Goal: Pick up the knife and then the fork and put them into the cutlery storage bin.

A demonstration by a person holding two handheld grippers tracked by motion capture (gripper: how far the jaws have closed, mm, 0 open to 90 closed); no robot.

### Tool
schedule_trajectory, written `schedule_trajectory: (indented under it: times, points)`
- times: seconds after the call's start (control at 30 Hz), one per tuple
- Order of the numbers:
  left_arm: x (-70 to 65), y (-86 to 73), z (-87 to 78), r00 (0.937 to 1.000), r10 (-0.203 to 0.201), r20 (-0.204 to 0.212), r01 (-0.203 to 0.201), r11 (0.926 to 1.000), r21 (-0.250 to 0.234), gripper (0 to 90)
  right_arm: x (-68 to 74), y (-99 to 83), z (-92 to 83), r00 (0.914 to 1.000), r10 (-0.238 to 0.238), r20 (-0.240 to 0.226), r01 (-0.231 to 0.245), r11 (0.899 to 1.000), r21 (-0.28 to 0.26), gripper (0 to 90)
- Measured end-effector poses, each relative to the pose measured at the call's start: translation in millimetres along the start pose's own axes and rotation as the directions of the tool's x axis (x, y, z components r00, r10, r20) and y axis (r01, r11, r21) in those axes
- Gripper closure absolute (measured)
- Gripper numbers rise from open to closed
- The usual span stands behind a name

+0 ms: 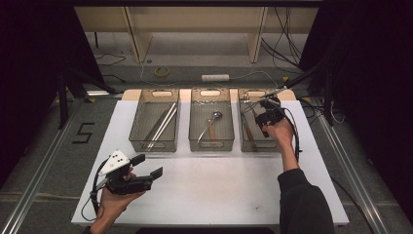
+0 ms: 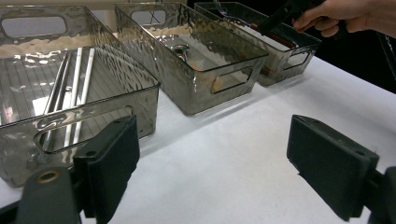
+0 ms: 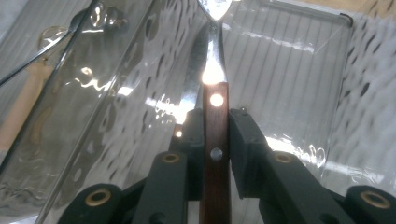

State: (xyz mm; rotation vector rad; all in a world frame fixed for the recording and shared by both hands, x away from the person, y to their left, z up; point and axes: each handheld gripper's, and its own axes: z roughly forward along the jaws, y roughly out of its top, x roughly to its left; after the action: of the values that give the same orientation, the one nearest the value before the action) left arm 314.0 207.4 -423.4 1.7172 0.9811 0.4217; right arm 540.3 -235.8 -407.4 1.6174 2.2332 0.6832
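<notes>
The right claw (image 3: 215,135) is pinching a wooden-handled metal utensil (image 3: 215,116) by its dark brown riveted handle, pads pressed on both flat sides. In the right gripper view the handle runs straight up between the jaws, so the utensil's long axis lies along the claw's own line, and the shiny metal end reaches forward beyond the fingertips. Whether that end is a fork or a spoon cannot be told.

In the high view the right claw (image 1: 267,116) hangs over the right-hand smoky clear plastic bin (image 1: 242,127), one of three set in a row along the far edge of the white worktop (image 1: 214,190). The utensil is held above or within that bin, metal end pointing towards its far wall. Another brown-handled piece (image 1: 247,130) lies on the bin floor near its left wall.

The middle bin (image 1: 211,142) holds a metal spoon with a pale wooden handle (image 1: 210,125); the left bin (image 1: 154,141) holds long silver chopsticks (image 1: 162,124).

The left claw (image 1: 148,165) rests low near the worktop's near left corner, jaws spread wide with nothing between them, well apart from the bins. The right hand is plainly the nearer one, and I judge the coming move to be lowering the utensil lengthwise into the right bin, beside the piece already there.
</notes>
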Motion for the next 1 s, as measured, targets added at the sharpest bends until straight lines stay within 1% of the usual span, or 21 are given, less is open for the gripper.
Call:
schedule_trajectory:
  times: [0.2,0.23,0.3,0.33,0.4,0.47,0.63,0.73,0.87,0.9,1.0]
  points:
    - [0.0,0.0,0.0,1.0000,0.000,0.000,0.000,1.0000,0.001,16.8,0.9,-0.4,3.0,0.9999,0.010,-0.007,-0.010,1.000,0.008,76.9]
    - [0.0,0.0,0.1,1.0000,0.000,0.000,0.000,1.0000,0.001,16.8,1.5,-0.4,4.1,0.9998,0.009,-0.015,-0.009,1.000,0.022,76.5]
    - [0.0,0.0,0.1,1.0000,0.001,-0.001,-0.001,1.0000,0.001,16.8,4.1,-0.6,5.8,0.9998,-0.018,-0.013,0.018,0.999,0.036,75.9]
    - [0.0,-0.1,0.0,1.0000,0.001,-0.001,-0.001,1.0000,0.001,16.8,5.1,-0.3,5.2,0.9998,-0.016,-0.013,0.016,1.000,0.027,73.5]
    - [0.1,-0.1,0.2,1.0000,0.000,-0.001,0.000,1.0000,0.001,16.8,5.9,1.0,3.9,0.9992,-0.014,-0.039,0.014,1.000,0.023,69.5]
    - [-0.1,0.0,0.0,1.0000,0.001,0.000,-0.001,1.0000,0.001,16.8,7.4,2.1,1.8,0.9991,-0.021,-0.038,0.022,1.000,0.021,68.3]
    - [-0.3,0.0,0.1,1.0000,0.001,0.000,-0.001,1.0000,0.002,16.8,8.5,1.8,-2.0,0.9977,-0.031,-0.060,0.031,0.999,0.008,67.2]
    - [-0.2,0.0,0.2,1.0000,0.001,0.000,-0.001,1.0000,0.003,16.8,8.7,1.2,-2.3,0.9977,-0.030,-0.061,0.031,1.000,0.004,63.3]
    - [0.0,-0.1,0.2,1.0000,0.002,-0.001,-0.001,1.0000,0.003,16.8,8.9,0.4,-4.9,0.9966,-0.020,-0.080,0.019,1.000,-0.010,60.1]
    - [0.0,-0.1,0.2,1.0000,0.001,-0.001,-0.001,1.0000,0.003,16.8,9.1,0.2,-5.4,0.9964,-0.025,-0.081,0.024,1.000,-0.013,59.1]
    - [0.1,-0.1,0.2,1.0000,0.001,0.000,-0.001,1.0000,0.002,16.8,10.4,-0.1,-8.4,0.9959,-0.017,-0.089,0.015,1.000,-0.028,53.3]
